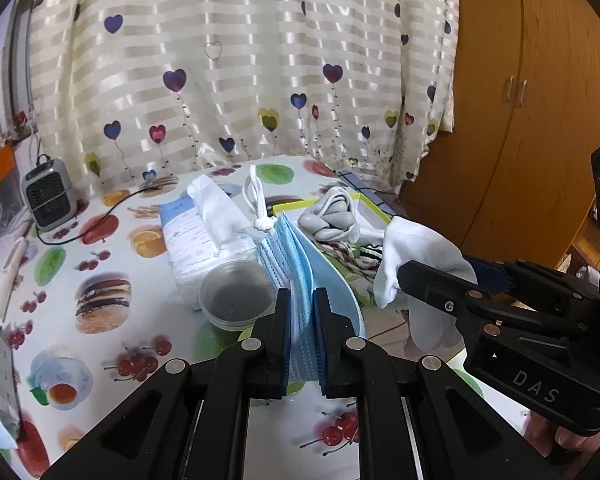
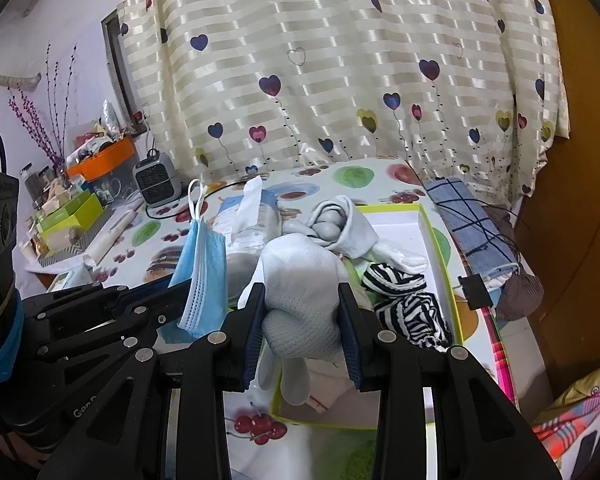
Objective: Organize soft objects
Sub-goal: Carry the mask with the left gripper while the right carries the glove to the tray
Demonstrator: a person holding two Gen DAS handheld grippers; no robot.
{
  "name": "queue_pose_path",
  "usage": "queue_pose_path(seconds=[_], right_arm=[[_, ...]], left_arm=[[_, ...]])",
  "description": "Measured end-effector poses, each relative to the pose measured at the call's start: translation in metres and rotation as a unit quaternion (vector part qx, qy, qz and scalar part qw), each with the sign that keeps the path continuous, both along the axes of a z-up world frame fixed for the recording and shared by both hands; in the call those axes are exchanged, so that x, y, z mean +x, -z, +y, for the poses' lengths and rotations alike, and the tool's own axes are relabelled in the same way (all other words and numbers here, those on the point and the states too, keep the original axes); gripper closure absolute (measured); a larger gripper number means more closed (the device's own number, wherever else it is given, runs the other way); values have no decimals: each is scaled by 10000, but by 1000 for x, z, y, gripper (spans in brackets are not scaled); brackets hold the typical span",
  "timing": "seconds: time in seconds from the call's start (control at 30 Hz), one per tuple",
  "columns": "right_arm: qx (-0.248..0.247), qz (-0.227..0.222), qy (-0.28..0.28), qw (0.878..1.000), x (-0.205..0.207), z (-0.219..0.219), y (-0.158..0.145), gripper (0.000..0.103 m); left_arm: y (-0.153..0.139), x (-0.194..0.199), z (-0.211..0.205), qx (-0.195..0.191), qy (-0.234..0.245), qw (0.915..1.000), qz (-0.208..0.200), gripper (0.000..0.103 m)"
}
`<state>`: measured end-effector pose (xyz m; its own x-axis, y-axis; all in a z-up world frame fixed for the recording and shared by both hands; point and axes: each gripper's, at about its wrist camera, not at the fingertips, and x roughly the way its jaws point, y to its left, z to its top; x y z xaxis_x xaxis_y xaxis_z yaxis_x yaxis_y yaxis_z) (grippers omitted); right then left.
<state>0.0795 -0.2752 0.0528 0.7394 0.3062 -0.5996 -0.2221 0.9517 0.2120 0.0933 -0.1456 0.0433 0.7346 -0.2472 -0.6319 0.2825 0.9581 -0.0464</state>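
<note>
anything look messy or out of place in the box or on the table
Nothing is spilled or damaged. The green-rimmed box is untidy: a knotted grey sock bundle and a zebra-striped cloth lie heaped at one side. The left gripper holds blue face masks; the right gripper holds a bunched white glove.

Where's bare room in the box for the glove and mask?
Free: white floor at the far right corner of the box, beyond the striped cloth and right of the grey sock bundle. Crowded: the near and left parts, under the white glove.
</note>
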Motion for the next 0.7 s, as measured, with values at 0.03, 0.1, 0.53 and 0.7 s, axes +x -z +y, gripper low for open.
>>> queue_pose_path(seconds=[0.03,0.1,0.53,0.7], right_arm=[[4,1,5,10000,0,-1,0,67],[3,5,6,10000,1,-2,0,67],[1,13,12,10000,2,-4,1,67],[4,28,28,10000,4,-6,2,67]], left_arm=[[0,1,-1,1,2,10000,6,93],[0,1,-1,2,4,10000,6,93],[2,2,-4,2,13,10000,9,93],[2,3,-5,12,15,10000,17,93]])
